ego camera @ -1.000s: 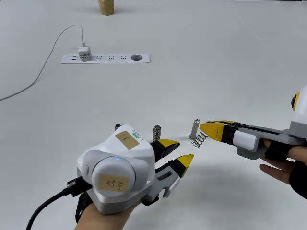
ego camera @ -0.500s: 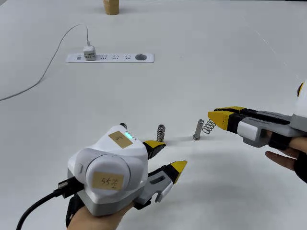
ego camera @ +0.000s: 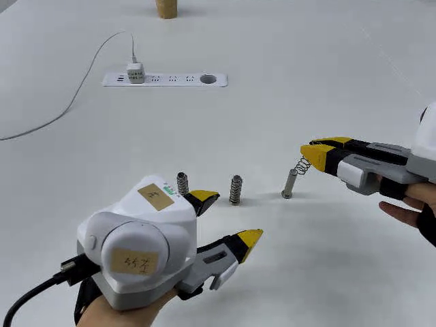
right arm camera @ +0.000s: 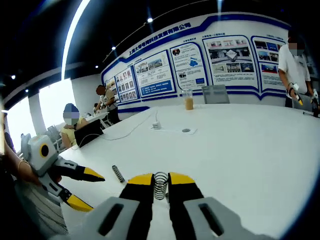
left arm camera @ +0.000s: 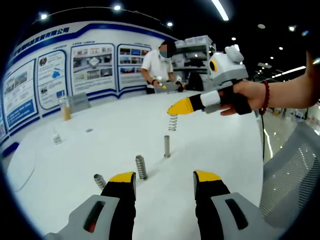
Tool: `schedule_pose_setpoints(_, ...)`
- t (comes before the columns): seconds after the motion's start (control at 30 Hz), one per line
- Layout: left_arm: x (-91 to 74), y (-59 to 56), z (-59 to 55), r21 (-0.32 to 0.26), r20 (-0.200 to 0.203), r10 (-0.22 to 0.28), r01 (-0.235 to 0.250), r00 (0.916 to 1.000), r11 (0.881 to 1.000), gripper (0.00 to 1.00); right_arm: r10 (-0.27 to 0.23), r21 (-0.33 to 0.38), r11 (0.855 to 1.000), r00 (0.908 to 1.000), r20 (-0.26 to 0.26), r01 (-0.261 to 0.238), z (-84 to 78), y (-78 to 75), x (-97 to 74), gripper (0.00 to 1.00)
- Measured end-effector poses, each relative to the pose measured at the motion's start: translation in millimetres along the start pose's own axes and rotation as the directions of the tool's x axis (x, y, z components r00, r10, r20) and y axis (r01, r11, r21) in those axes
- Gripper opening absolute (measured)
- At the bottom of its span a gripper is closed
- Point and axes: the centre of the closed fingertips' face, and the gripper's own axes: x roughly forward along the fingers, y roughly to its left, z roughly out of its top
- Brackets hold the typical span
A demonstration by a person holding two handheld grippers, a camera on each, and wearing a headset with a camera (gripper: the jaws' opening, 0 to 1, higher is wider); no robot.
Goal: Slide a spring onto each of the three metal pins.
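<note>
Two grippers work above the table [ego camera: 320, 82]: your left gripper [ego camera: 228, 218] rests near you, jaws spread wide; your right gripper [ego camera: 312, 149] pinches the last spring [ego camera: 302, 165] just above the bare pin [ego camera: 289, 184] at the right. Keep the coil upright, centre it over the tip, lower slowly.

Exhibition hall: wall display boards [right arm camera: 210, 55], white workbench [ego camera: 272, 122].
</note>
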Motion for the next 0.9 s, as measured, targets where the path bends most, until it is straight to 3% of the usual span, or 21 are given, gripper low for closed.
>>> schedule_pose_setpoints(0.43,-17.0,19.0,-7.9,-0.023,-0.017,0.065,-0.065,0.9978,0.998,0.59,-0.028,-0.128,0.992,0.9986,-0.044,0.022,-7.6,-3.8,15.5,0.12)
schedule_pose_setpoints(0.53,-22.8,27.8,-9.5,-0.034,-0.018,0.101,-0.102,0.9947,0.994,0.65,-0.037,-0.155,0.988,0.9978,-0.054,0.028,-9.8,-4.7,17.4,0.12)
schedule_pose_setpoints(0.9,-30.6,42.8,-14.0,-0.081,-0.022,0.143,-0.145,0.9894,0.986,0.76,-0.043,-0.158,0.987,0.9966,-0.071,0.031,-16.8,-5.4,19.3,0.12)
